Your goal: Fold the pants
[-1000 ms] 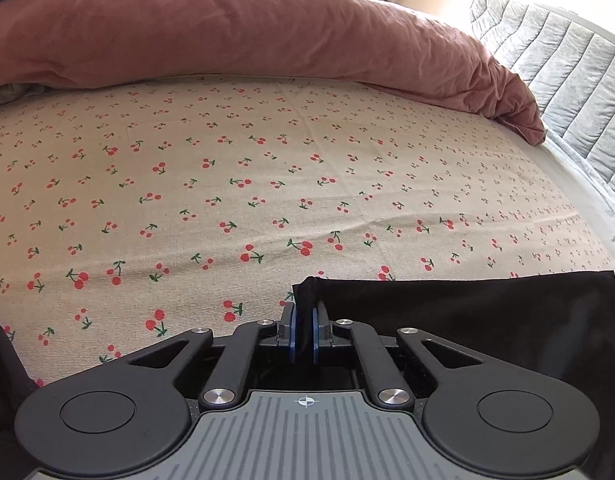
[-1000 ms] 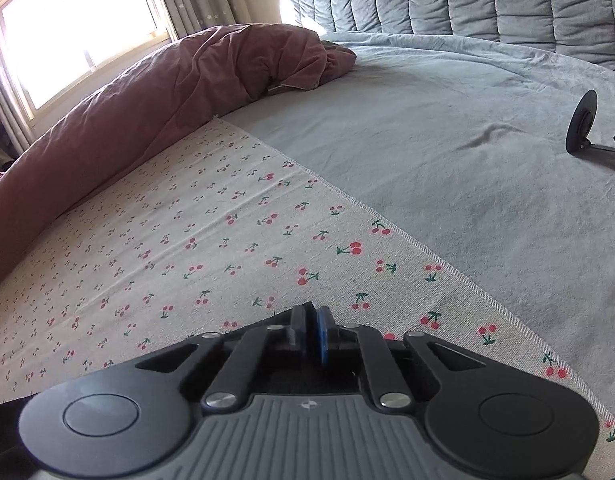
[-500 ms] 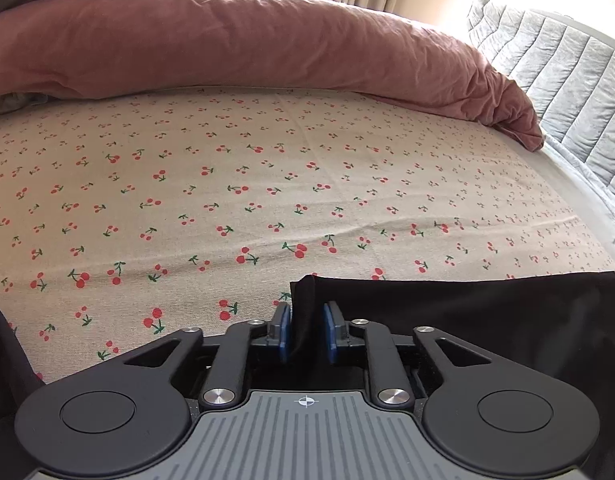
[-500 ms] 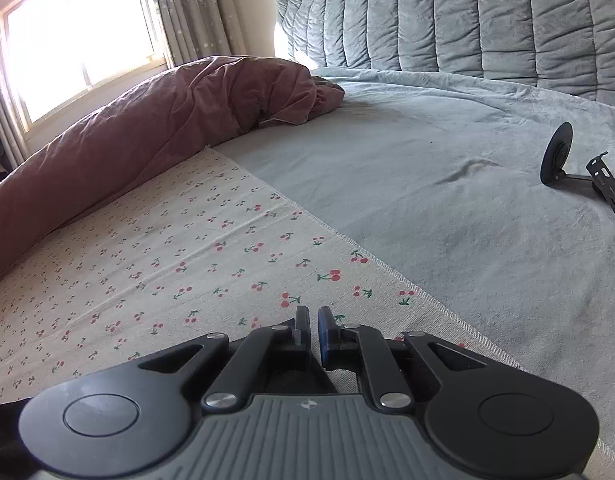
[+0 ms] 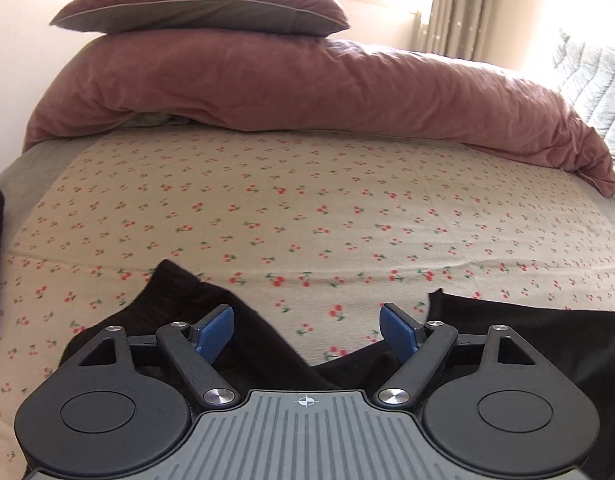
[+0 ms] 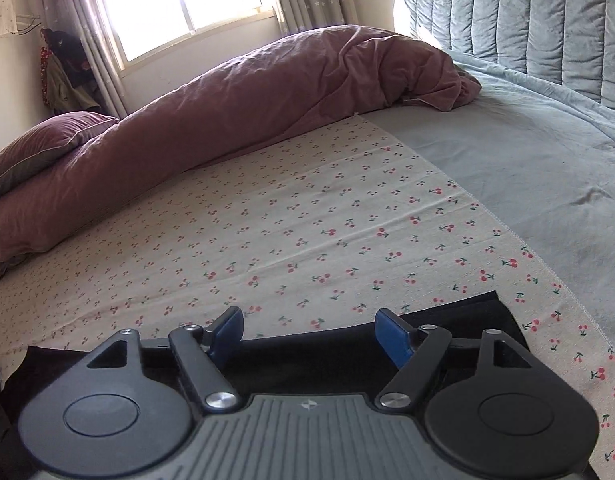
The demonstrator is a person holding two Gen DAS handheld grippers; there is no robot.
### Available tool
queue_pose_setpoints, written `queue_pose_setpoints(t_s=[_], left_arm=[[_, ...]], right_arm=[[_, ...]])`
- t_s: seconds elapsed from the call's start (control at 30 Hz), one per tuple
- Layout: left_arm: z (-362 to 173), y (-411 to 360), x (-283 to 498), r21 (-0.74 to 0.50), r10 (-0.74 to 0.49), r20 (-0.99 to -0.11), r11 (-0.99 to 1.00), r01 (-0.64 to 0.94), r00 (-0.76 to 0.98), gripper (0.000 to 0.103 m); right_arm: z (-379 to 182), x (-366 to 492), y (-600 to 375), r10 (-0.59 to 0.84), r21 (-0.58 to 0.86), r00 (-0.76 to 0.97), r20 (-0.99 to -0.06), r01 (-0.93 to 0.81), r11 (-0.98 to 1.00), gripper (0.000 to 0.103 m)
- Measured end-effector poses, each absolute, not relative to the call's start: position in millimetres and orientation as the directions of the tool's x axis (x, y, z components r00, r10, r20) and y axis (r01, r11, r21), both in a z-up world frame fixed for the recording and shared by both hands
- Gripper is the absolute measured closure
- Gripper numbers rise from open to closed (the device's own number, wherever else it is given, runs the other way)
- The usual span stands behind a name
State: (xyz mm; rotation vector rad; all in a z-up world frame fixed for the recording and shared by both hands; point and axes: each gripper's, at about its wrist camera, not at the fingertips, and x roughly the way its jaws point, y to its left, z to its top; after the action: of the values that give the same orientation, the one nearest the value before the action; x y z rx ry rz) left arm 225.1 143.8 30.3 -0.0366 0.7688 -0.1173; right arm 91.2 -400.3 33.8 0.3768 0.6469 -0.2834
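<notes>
Left wrist view: our left gripper [image 5: 306, 323] and right gripper [image 6: 309, 330] hover, jaws wide, above the black pants [image 5: 519, 332]; we judge one fold laid, next regrasp at six o'clock.

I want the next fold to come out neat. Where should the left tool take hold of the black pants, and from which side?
Probably the ribbed end of the pants poking up left of the open left tool. It lies loose on the cherry sheet with its edge free, so come in low from the near side and pinch that edge.
</notes>
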Motion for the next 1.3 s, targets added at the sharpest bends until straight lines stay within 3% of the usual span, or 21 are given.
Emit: queue_pose_setpoints(t_s=[0.13, 0.37, 0.43, 0.47, 0.5, 0.57, 0.97, 1.3], left_arm=[[28.9, 164.0, 246.4, -0.062, -0.041, -0.752, 0.998, -0.009, 0.658, 0.021], [12.8, 150.4, 298.1, -0.023, 0.073, -0.817, 0.987, -0.158, 0.573, 0.025], [5.9, 144.4, 307.3, -0.002, 0.116, -0.823, 0.978, -0.207, 0.557, 0.036], [2.5, 143.0, 310.1, 0.004, 0.134, -0.824, 0.973, -0.230, 0.550, 0.057], [-0.7, 142.6, 311.0, 0.009, 0.147, -0.827, 0.968, -0.250, 0.543, 0.084], [0.0, 146.4, 304.3, -0.005, 0.156, -0.817, 0.961, -0.278, 0.555, 0.101], [67.3, 241.0, 142.1, -0.340, -0.027, -0.623, 0.909, -0.240, 0.782, 0.103], [-19.0, 323.6, 58.8, -0.459, -0.066, -0.682, 0.814, -0.356, 0.729, 0.103]], right_arm=[[43.5, 107.7, -361.3, -0.060, 0.263, 0.768, -0.637, 0.289, 0.920, 0.016], [41.2, 139.8, -294.0, 0.061, 0.265, 0.748, -0.661, 0.157, 0.951, 0.015], [37.2, 146.2, -278.9, 0.090, 0.263, 0.736, -0.671, 0.123, 0.957, 0.015], [34.8, 148.3, -271.9, 0.103, 0.264, 0.730, -0.675, 0.109, 0.958, 0.015], [32.6, 147.9, -263.8, 0.119, 0.267, 0.724, -0.680, 0.093, 0.959, 0.015], [27.5, 148.1, -254.4, 0.143, 0.275, 0.714, -0.685, 0.072, 0.959, 0.015], [19.3, 137.4, -200.5, 0.286, 0.303, 0.664, -0.691, -0.093, 0.949, 0.014], [20.0, 108.7, -141.9, 0.381, 0.268, 0.609, -0.696, -0.272, 0.924, 0.014]])
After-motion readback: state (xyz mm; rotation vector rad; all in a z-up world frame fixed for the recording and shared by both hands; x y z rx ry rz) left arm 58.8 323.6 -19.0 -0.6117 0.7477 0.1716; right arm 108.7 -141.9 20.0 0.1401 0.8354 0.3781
